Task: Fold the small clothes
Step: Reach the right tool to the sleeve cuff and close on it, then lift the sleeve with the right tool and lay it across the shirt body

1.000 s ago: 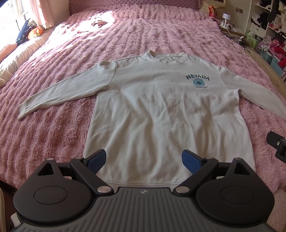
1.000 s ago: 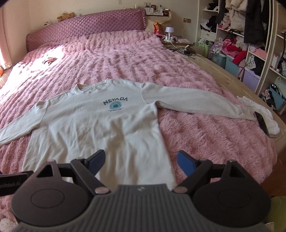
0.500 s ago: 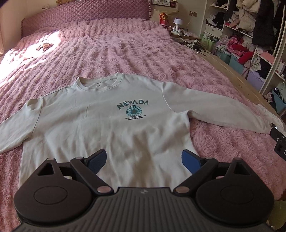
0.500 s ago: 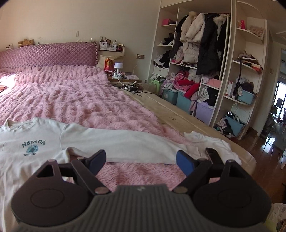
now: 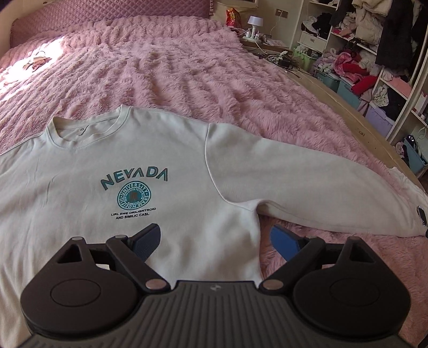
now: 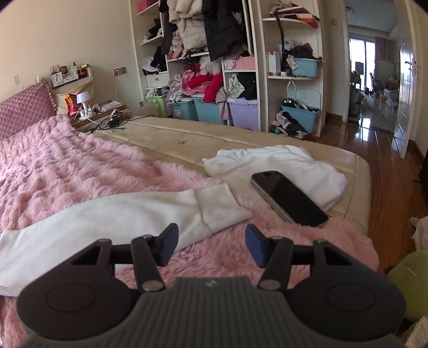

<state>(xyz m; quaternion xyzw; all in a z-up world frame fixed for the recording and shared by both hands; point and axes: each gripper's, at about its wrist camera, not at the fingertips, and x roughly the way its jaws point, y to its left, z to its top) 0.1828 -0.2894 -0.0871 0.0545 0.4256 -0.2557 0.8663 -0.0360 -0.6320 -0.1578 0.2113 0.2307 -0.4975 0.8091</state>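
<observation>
A white sweatshirt (image 5: 174, 160) printed with "NEVADA" lay flat, front up, on the fluffy pink blanket (image 5: 187, 67) covering the bed, its collar toward the quilted headboard (image 5: 107, 10). You held your left gripper (image 5: 215, 241) low over the garment's side edge, below the armpit, with its blue pads spread wide and nothing between them: one pad (image 5: 147, 241) sat above the white body fabric, the other (image 5: 283, 241) above the pink pile just beside the side seam. Whether either pad touched the cloth could not be told.

The sweatshirt's long sleeve (image 5: 307, 184) stretched out sideways from the shoulder toward the bed's edge. Seen from your right wrist camera, that sleeve (image 6: 120, 216) ended in a ribbed cuff (image 6: 222, 206) lying on the blanket, and your right gripper (image 6: 211, 246) hovered just short of it, its jaws likewise parted and empty, the left pad (image 6: 168, 246) over the sleeve's lower edge and the other (image 6: 256, 246) over bare blanket.

Just beyond the cuff, a dark phone (image 6: 289, 198) lay face up, partly on a crumpled white garment (image 6: 281, 166) resting on the tan mattress border (image 6: 214, 133). Open shelves (image 6: 227, 53) crammed with clothes and plastic bins lined the far wall, and a small lamp (image 6: 84, 103) stood on the bedside table.
</observation>
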